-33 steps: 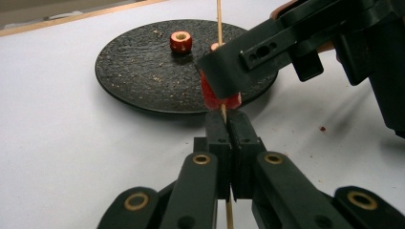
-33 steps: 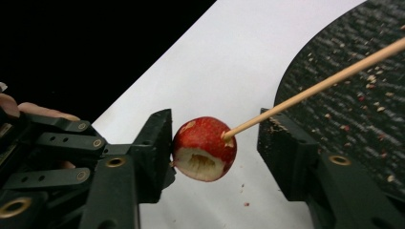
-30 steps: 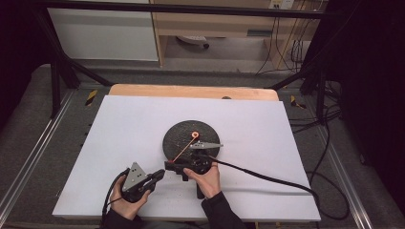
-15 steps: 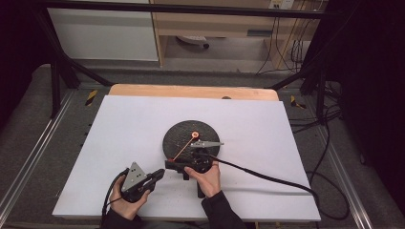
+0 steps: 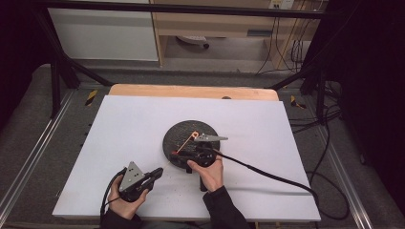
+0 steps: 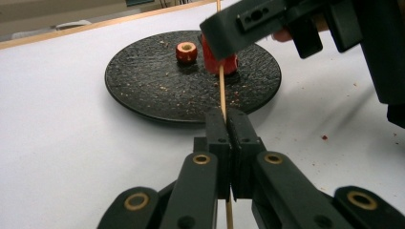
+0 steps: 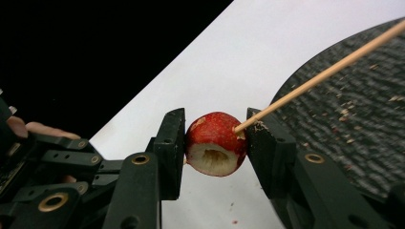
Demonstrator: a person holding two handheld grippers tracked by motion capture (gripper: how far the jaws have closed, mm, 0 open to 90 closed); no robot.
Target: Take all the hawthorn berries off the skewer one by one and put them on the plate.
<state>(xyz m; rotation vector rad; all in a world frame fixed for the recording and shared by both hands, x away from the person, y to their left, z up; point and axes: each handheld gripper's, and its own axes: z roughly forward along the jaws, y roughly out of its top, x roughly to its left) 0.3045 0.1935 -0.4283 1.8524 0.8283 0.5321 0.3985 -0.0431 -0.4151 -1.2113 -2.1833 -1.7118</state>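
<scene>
My left gripper (image 6: 228, 117) is shut on a thin wooden skewer (image 6: 221, 90) that points toward a black round plate (image 6: 143, 90). My right gripper (image 7: 215, 128) is shut on a red cored fruit piece (image 7: 212, 143); its jaws have just been closing with the fruit between them. The skewer's tip (image 7: 237, 128) touches the fruit beside the right-hand jaw. A second cored red fruit piece (image 6: 186, 51) stands on the plate. In the high view, the left gripper (image 5: 160, 171) sits near the table's front edge and the right gripper (image 5: 184, 153) is at the plate's (image 5: 184, 131) near rim.
The white table cover (image 5: 119, 124) has room to the left and behind the plate. A black cable (image 5: 267, 174) trails right from the right gripper. Crumbs lie on the plate and on the cover near it. Metal rails (image 5: 28, 162) run along both sides.
</scene>
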